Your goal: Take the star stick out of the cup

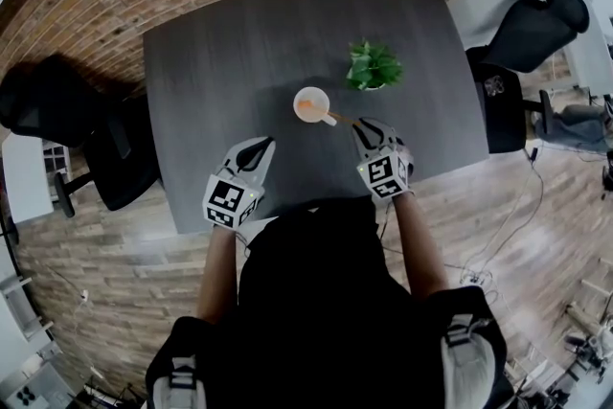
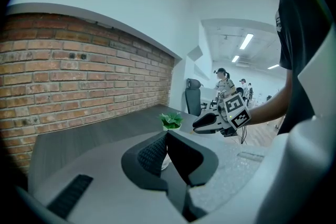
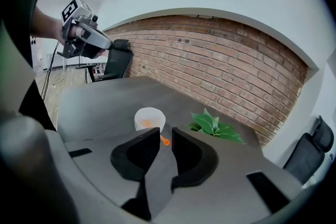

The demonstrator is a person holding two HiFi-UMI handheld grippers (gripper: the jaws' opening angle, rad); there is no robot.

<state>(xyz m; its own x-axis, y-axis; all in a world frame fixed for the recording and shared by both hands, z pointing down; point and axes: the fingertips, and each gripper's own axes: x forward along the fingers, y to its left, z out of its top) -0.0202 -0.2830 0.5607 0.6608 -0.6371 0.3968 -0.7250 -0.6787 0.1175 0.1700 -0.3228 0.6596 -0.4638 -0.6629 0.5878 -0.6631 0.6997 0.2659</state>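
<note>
1. left gripper (image 2: 167,135): nearest the person, held above the near edge of the dark grey wood-grain bench (image 1: 220,81). its jaws are pressed together on nothing, and it takes no part in the work.
2. right gripper (image 3: 165,131): level with the bench edge and aimed at the cup. the jaws stand a narrow gap apart. the free end of the thin orange star stick (image 3: 164,140) lies in that gap, and no firm pinch on it is evident.
3. star stick: it leans over the rim of the small white round cup (image 3: 140,122) towards the right gripper, with its other end inside the cup. the star shape cannot be made out.
4. handling, as a judgement: the stick looks very light, stiff and slender, so it may roll or slip between the pads. take hold on the exposed shaft just outside the rim, square across it, and draw it up along its own lean. the cup looks light too and may tip or drag with it.
5. beyond the cup: a small green leafy plant (image 3: 212,124), close by on the right, which calls for some care. the red brick wall (image 3: 226,60) is behind.
</note>
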